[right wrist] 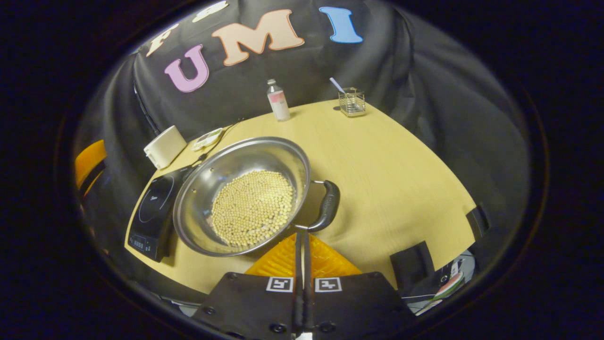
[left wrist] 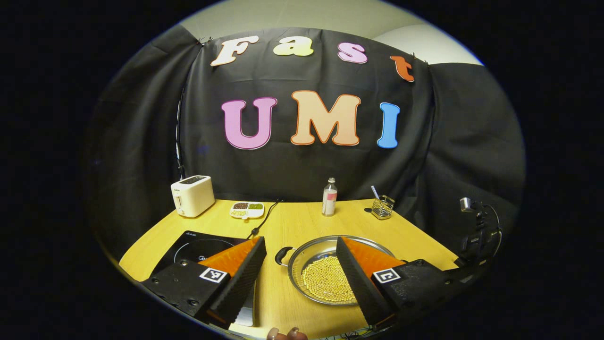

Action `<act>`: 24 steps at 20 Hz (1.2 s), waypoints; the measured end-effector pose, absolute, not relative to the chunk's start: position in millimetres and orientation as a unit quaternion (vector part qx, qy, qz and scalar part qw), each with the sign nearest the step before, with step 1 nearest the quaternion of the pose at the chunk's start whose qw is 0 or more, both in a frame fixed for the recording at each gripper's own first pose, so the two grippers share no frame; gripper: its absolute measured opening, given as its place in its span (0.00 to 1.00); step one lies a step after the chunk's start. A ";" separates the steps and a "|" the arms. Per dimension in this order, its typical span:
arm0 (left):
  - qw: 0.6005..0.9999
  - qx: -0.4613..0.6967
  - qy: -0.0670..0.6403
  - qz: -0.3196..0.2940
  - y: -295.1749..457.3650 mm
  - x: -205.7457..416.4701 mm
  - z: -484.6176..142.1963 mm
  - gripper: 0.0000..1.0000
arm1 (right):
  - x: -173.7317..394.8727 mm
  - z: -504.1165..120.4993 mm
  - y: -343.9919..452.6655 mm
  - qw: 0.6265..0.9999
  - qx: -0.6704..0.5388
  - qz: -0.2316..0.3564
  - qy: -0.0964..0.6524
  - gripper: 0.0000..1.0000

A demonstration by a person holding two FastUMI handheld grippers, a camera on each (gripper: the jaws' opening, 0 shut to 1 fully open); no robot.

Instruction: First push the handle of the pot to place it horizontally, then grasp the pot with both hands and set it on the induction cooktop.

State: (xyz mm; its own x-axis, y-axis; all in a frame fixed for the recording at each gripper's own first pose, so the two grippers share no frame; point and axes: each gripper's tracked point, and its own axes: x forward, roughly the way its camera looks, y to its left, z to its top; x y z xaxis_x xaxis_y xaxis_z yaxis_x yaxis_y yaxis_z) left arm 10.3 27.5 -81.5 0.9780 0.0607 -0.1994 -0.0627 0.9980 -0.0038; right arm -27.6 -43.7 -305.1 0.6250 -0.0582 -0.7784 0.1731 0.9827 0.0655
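Pot [right wrist: 240, 196] of round yellow beans [right wrist: 252, 208] sits on my yellow desk [right wrist: 401, 179], just beside the induction cooktop [right wrist: 153, 208] and not yet on it. In the right gripper view its black handle [right wrist: 328, 205] lies flat, level with the rim, and my right gripper [right wrist: 302, 236] has its fingers pressed together with no gap, their tips just below that handle; I cannot tell whether they touch it. In the left gripper view my left gripper [left wrist: 299, 269] is spread wide above the desk, one finger over the cooktop's edge, the other over the pot's near rim, holding nothing. A toaster [left wrist: 192, 195], a small snack tray [left wrist: 247, 210], a bottle [left wrist: 329, 197] and a wire basket [left wrist: 382, 208] stand along the back.
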 end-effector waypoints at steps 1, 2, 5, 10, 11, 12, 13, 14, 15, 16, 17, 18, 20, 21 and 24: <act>0.995 -0.007 0.094 0.032 28.1 10.5 -78.8 0.97 | -25.6 -307.2 -45.9 0.899 0.065 -0.067 0.429 0.00; 0.996 -0.012 0.089 0.029 26.4 11.4 -77.4 0.97 | -23.6 -309.0 -48.3 0.898 0.064 -0.069 0.429 0.03; 0.996 -0.013 0.089 0.025 24.3 12.4 -79.4 0.97 | -18.1 -309.7 -55.6 0.900 0.056 -0.072 0.427 0.03; 0.995 0.006 0.091 0.030 26.2 11.9 -80.5 0.97 | 3.1 -316.8 -67.4 0.902 0.045 -0.077 0.423 0.03; 0.995 0.005 0.092 0.031 26.3 11.8 -79.9 0.96 | 6.7 -317.7 -70.4 0.903 0.041 -0.078 0.422 0.03; 0.995 0.006 0.093 0.033 27.3 12.0 -81.6 0.96 | 10.2 -317.7 -73.3 0.903 0.039 -0.078 0.421 0.05; 0.995 0.008 0.094 0.036 29.0 11.9 -81.6 0.96 | 13.0 -317.6 -77.5 0.903 0.037 -0.078 0.420 0.03; 0.995 0.010 0.096 0.039 32.0 11.1 -82.8 0.96 | 11.8 -316.7 -77.6 0.904 0.034 -0.079 0.419 0.03; 0.994 0.010 0.097 0.043 34.1 10.4 -84.3 0.96 | 13.4 -315.7 -78.8 0.905 0.031 -0.079 0.418 0.03; 0.994 0.009 0.099 0.046 35.8 9.5 -84.6 0.97 | 16.5 -316.7 -81.6 0.905 0.028 -0.078 0.417 0.03; 0.994 0.008 0.101 0.049 37.6 9.5 -85.5 0.96 | 21.8 -317.8 -84.4 0.906 0.023 -0.077 0.416 0.03; 0.993 0.007 0.102 0.052 40.2 9.0 -86.6 0.96 | 26.9 -318.8 -86.8 0.907 0.020 -0.077 0.415 0.03; 0.993 0.009 0.104 0.058 43.7 8.9 -87.9 0.97 | 35.8 -321.1 -87.7 0.907 0.017 -0.077 0.413 0.03; 0.993 0.010 0.105 0.060 45.3 8.7 -87.7 0.97 | 38.7 -321.7 -88.2 0.908 0.016 -0.077 0.412 0.05; 0.992 0.012 0.106 0.064 48.2 7.5 -88.6 0.97 | 43.0 -322.1 -89.5 0.908 0.015 -0.079 0.410 0.03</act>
